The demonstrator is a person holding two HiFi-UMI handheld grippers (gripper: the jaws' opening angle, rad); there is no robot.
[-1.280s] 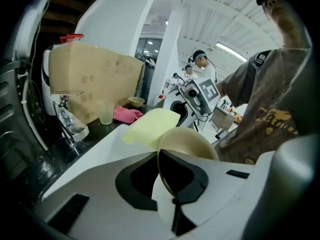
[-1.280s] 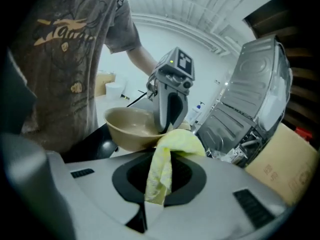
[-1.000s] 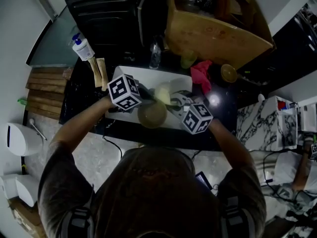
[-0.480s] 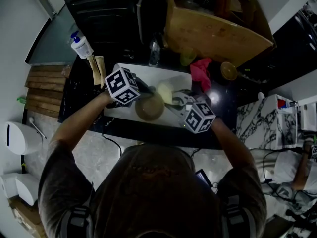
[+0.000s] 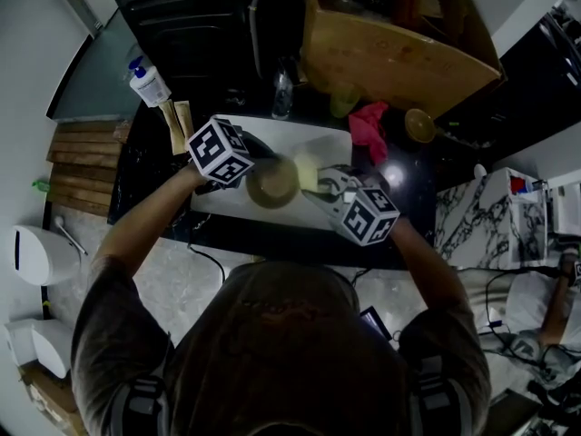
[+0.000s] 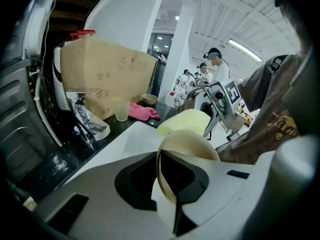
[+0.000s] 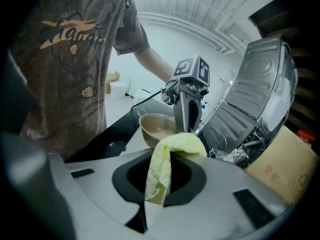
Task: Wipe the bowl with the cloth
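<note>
Beige bowl (image 6: 189, 146), rim clamped in the left gripper (image 6: 170, 204), sits over the white tray (image 5: 225, 205). Only the right gripper view shows its inside, just beyond the yellow cloth (image 7: 162, 164) pinched by the right gripper (image 7: 150, 209).

Head view: jaws of left tool (image 5: 252, 169) covered by own marker cube; left rim of bowl (image 5: 272, 184) overlapped by it. Yellow cloth (image 5: 306, 169) partly covered by right tool (image 5: 318, 187). Cardboard box (image 5: 390, 57) cut off by top edge. Print on pump bottle (image 5: 150, 84) too small to be read.

Left gripper view: lower part of bowl hidden behind tool body; cloth partly hidden behind bowl.

Right gripper view: far rim of bowl hidden behind left tool.
</note>
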